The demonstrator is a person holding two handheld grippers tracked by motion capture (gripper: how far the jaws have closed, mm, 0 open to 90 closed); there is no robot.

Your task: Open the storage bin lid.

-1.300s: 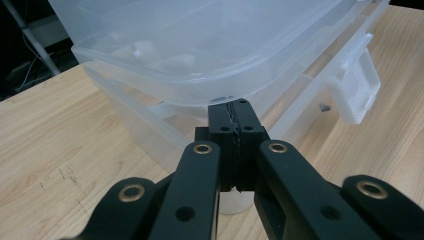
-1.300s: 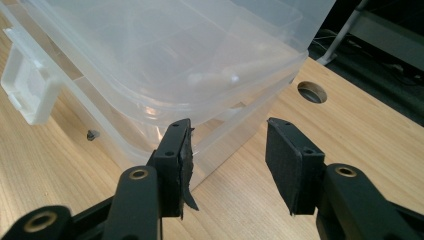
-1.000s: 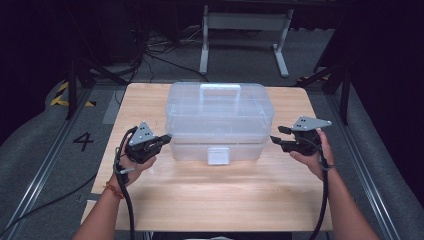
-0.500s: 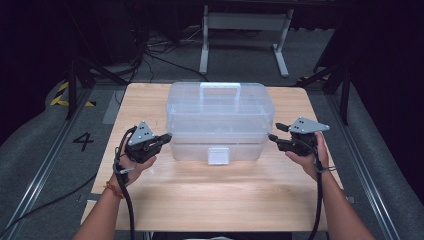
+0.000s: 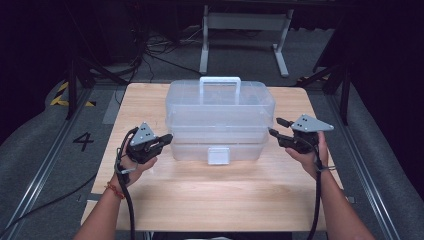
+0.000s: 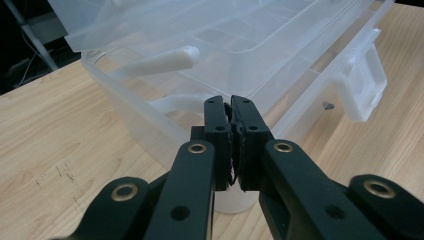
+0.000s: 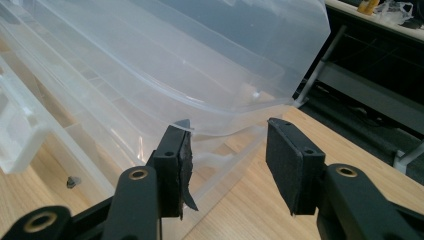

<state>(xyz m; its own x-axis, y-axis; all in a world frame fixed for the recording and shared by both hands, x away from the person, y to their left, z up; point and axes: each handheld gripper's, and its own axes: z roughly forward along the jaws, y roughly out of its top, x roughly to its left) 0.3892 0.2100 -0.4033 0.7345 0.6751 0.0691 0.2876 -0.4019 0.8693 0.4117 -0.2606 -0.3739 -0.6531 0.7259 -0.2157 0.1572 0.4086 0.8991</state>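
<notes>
A clear plastic toolbox (image 5: 220, 122) stands mid-table on a light wooden tabletop (image 5: 215, 195), with grey floor and dark surroundings beyond. The left gripper (image 5: 167, 138), jaws closed on nothing, sits at the box's left end. The right gripper (image 5: 274, 127), jaws parted and just closing slightly, holds nothing at the right end.

Both grippers are black, each with a grey three-cornered plate on top and a black cable that trails back along the forearm. The left gripper (image 5: 167, 138) has brass-coloured rivets on its jaw arms. The right gripper (image 5: 275, 127) has flat, dark foam pads (image 7: 287, 162). The left wrist wears a red-orange bracelet (image 5: 113, 190).
</notes>
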